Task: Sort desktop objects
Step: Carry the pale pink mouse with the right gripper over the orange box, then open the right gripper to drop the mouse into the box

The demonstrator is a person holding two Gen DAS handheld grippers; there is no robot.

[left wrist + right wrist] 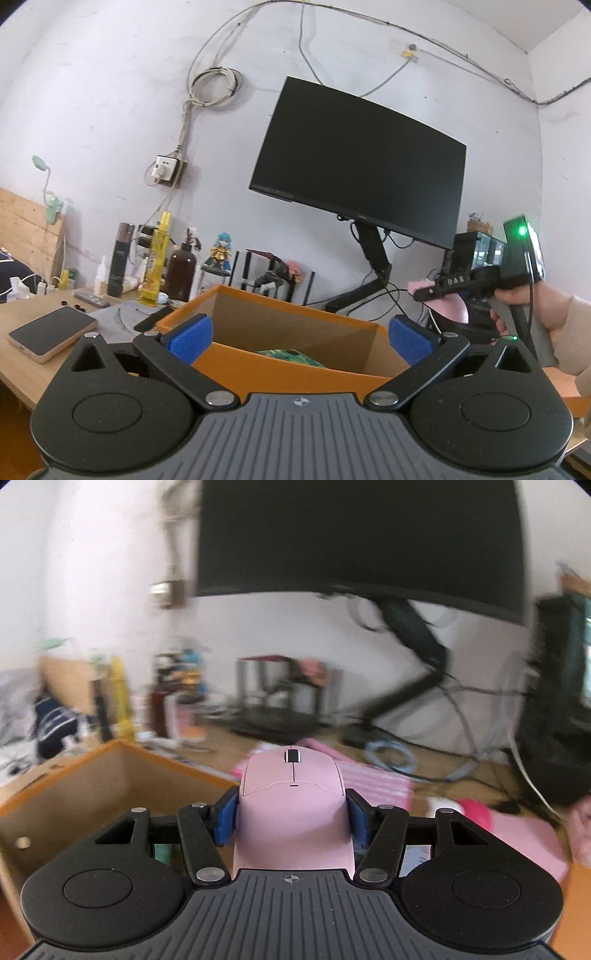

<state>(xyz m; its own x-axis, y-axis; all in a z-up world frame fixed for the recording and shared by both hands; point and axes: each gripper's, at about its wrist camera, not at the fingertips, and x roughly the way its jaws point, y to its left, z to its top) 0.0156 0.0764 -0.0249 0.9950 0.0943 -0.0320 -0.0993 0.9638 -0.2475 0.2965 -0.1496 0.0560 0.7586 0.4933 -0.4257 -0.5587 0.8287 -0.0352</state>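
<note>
The right gripper [292,821] is clamping its jaws on a pale pink mouse [292,797] with a black wheel; the left gripper [300,338] is hanging wide open above the orange box [258,363].

Left hand-held gripper [300,339] spread wide above orange box [280,363], green packet [291,357] inside, black monitor [354,162] behind

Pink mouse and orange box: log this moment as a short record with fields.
right tool: shut on pink mouse, held off the desk
left tool: open, holding nothing
orange box: open-topped, directly ahead of left tool
box contents: green item, partly visible
monitor: dark, on an arm behind the box
</note>
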